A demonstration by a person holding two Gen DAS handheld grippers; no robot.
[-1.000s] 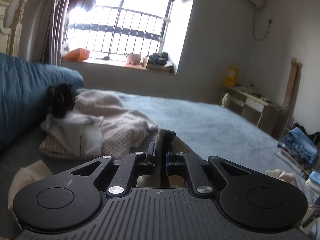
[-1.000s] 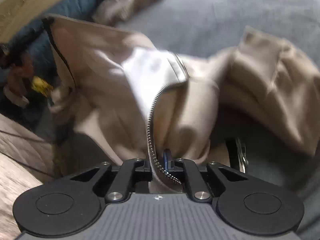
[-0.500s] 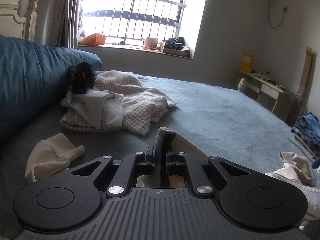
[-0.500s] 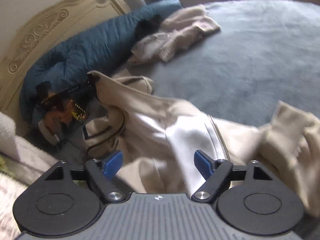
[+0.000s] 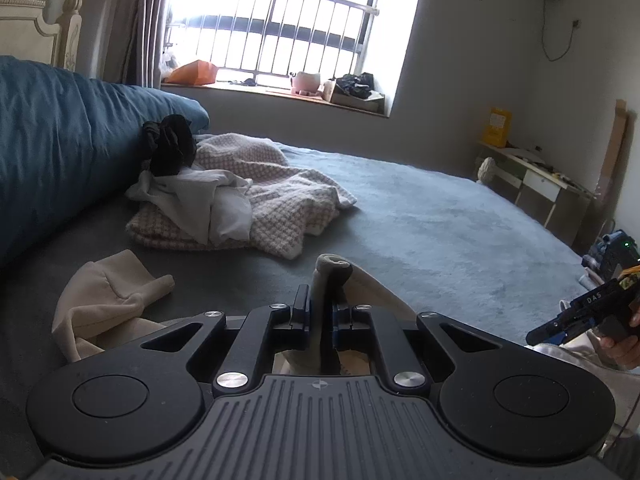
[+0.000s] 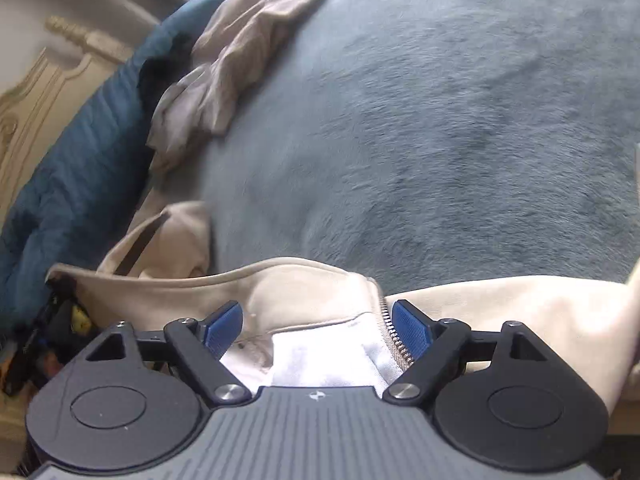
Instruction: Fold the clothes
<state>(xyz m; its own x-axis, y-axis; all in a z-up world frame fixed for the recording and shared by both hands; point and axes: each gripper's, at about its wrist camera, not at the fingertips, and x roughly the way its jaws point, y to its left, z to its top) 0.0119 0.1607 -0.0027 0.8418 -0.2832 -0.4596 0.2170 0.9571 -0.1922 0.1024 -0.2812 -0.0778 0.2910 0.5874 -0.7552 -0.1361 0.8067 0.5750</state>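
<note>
While left gripper (image 5: 320, 316) pinches jacket (image 5: 332, 276), right gripper (image 6: 318, 322) gapes (empty).

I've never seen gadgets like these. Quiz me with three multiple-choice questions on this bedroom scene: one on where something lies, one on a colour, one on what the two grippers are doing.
1. Where does the black garment lie?
A. on the windowsill
B. atop the clothes pile, beside the blue duvet
C. on the desk

2. What colour are the right gripper's finger pads?
A. blue
B. red
C. white

3. How do the two grippers stand?
A. both open
B. left open, right shut
C. left shut on cloth, right open

Answers: 1 B, it sits above the white garment and checked knit, against the duvet. 2 A, both pads show blue. 3 C, the left gripper pinches the beige zip jacket; the right gripper gapes over its zipper.
</note>
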